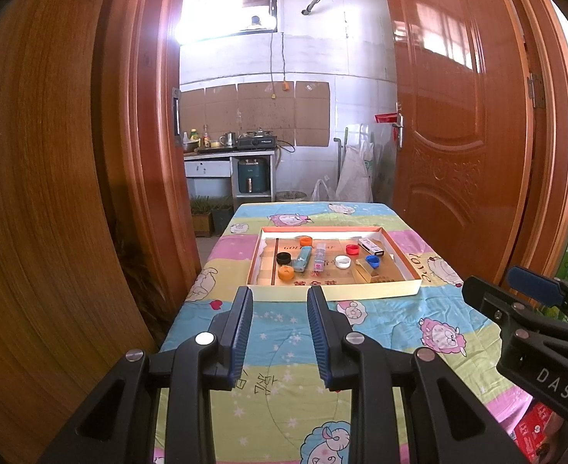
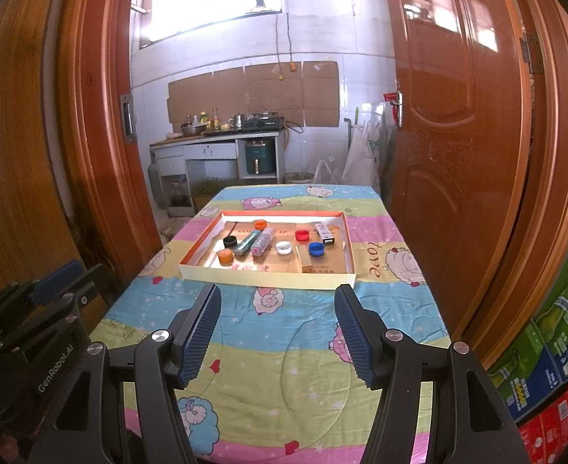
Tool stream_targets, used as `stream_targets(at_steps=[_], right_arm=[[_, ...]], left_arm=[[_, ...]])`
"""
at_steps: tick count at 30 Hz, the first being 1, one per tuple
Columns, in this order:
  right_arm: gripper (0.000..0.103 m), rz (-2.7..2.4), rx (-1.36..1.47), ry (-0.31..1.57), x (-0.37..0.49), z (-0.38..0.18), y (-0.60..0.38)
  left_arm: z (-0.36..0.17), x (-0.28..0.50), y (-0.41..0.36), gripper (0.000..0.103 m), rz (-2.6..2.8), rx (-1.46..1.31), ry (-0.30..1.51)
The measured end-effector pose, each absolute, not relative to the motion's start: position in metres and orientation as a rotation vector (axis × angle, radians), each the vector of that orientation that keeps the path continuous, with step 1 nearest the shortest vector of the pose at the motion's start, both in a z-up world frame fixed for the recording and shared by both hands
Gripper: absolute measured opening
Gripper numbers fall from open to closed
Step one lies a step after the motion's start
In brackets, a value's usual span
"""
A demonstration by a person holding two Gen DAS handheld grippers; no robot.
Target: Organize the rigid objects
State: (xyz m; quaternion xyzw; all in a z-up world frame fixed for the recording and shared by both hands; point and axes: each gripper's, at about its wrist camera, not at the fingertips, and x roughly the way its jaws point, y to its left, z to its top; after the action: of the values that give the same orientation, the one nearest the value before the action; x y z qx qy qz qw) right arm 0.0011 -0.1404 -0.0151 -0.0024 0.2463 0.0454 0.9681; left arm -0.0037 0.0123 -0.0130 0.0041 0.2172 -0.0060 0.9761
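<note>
A shallow cardboard box lid [image 1: 332, 290] [image 2: 268, 278] lies mid-table with several small things in it: orange caps [image 1: 286, 273] [image 2: 226, 256], a black cap [image 1: 283, 258], a white cap [image 1: 342, 261] [image 2: 284, 247], a red cap [image 2: 301, 235], a blue cap [image 1: 372, 260] [image 2: 316, 248], a teal tube [image 1: 302, 260], a clear tube [image 2: 263, 240] and a tan block [image 2: 308, 261]. My left gripper [image 1: 280, 301] hovers over the near tablecloth, short of the lid, open by a narrow gap with nothing between its fingers. My right gripper [image 2: 278, 301] stands open wider, also empty.
The table wears a colourful sheep-print cloth [image 1: 384, 332] [image 2: 284, 348]. Wooden doors flank it left and right [image 1: 461, 116] [image 2: 450, 116]. A kitchen counter [image 2: 214, 139] stands beyond. Stacked printed cartons [image 2: 554, 332] sit at the right.
</note>
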Motion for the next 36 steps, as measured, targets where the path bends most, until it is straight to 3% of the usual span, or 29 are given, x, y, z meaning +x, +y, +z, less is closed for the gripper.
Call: stream_targets(at_steps=[36], right_arm=[[0.063,0.094,-0.004,0.5,0.0004,-0.0148,-0.1402]], left_arm=[[-0.017,-0.0065,0.0119,0.029,-0.011,0.012,0.442]])
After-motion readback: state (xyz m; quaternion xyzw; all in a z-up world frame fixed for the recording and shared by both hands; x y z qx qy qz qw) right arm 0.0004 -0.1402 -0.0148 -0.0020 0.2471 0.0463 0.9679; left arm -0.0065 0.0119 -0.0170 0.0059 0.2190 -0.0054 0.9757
